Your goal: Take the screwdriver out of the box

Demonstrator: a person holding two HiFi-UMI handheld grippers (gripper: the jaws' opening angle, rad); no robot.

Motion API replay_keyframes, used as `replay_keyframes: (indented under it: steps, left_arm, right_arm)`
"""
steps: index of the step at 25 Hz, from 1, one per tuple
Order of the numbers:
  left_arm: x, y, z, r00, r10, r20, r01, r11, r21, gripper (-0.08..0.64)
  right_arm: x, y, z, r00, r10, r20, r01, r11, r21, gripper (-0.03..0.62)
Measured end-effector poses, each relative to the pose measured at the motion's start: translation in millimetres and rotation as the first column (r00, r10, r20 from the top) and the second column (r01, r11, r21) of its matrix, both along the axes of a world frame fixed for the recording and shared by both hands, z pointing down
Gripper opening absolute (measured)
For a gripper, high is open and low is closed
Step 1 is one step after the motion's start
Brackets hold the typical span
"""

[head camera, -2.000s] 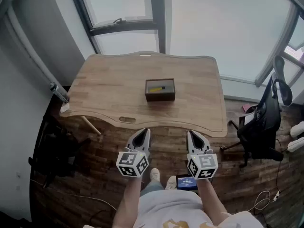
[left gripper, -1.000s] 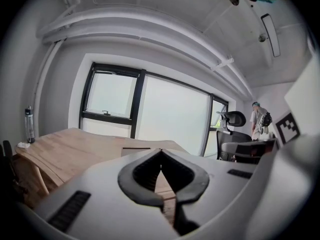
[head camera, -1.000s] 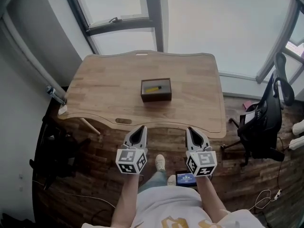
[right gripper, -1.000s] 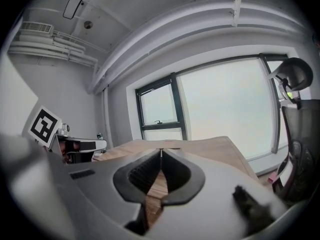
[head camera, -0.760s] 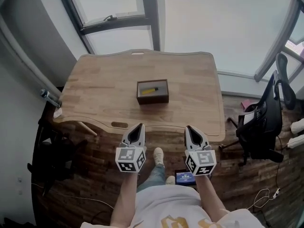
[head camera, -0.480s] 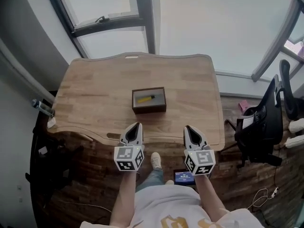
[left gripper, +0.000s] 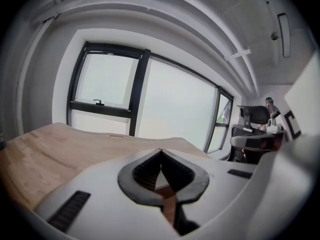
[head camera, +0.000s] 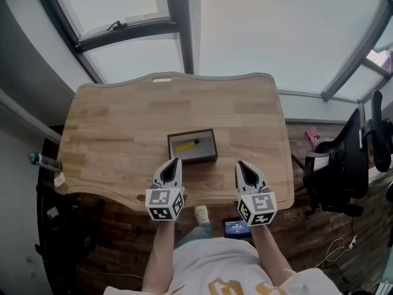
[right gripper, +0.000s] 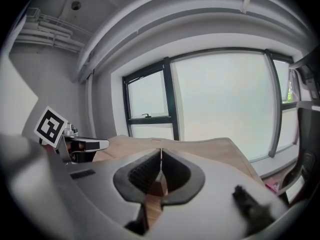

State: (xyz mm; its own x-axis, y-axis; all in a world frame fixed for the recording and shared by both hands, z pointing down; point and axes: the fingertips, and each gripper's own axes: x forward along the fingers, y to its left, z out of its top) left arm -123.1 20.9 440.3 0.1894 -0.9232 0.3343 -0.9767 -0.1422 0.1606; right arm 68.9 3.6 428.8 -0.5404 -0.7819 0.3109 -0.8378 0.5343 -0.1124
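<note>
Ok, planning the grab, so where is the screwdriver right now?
In the head view, the yellow screwdriver lies inside the dark box on the wooden table, near its front middle, just ahead of the left hand-held gripper.

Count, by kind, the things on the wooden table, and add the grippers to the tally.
Dark brown rectangular wooden box: 1
Yellow screwdriver, lying inside the box: 1
Grey hand-held grippers: 2 (left gripper, right gripper)
Total: 4

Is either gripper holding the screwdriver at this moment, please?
No, the screwdriver lies inside the box, and the left gripper and right gripper are both shut on nothing.
</note>
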Motion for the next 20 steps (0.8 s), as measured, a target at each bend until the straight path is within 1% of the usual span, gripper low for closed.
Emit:
replay_keyframes:
  steps: [3,7,10,14,17,20]
  left_arm:
    - [-11.0,-22.0,3.1,1.000,0.019,-0.004,-0.019,1.000,0.001,0.014]
    - [-24.6,-46.4,12.6,0.999,0.035,-0.015,-0.035,0.999,-0.029,0.014]
    - [-33.9,-57.4,17.1,0.999,0.038,-0.028,-0.039,0.998,-0.039,0.014]
    - [-40.4,-67.0,18.4,0.999,0.049,-0.011,-0.049,0.998,-0.039,0.014]
    - [-37.3,-71.0,18.6,0.997,0.078,-0.008,-0.078,0.996,-0.035,0.014]
    - [-34.0,-74.7,17.8,0.995,0.100,0.017,-0.100,0.995,-0.021,0.014]
  right_arm:
    - [-12.5,-19.8,2.8,1.000,0.008,-0.012,-0.008,1.000,0.000,0.032]
    - [-21.7,-38.9,4.0,0.999,0.028,-0.025,-0.028,1.000,0.015,0.032]
    - [-25.5,-45.4,7.9,0.998,0.043,-0.034,-0.042,0.999,0.007,0.032]
    - [-29.4,-51.2,8.6,0.998,0.059,-0.038,-0.058,0.998,0.003,0.031]
    - [-32.2,-54.8,9.7,0.997,0.059,-0.041,-0.059,0.998,0.002,0.032]
    - [-37.5,-59.0,15.6,0.998,0.048,-0.044,-0.049,0.999,-0.006,0.032]
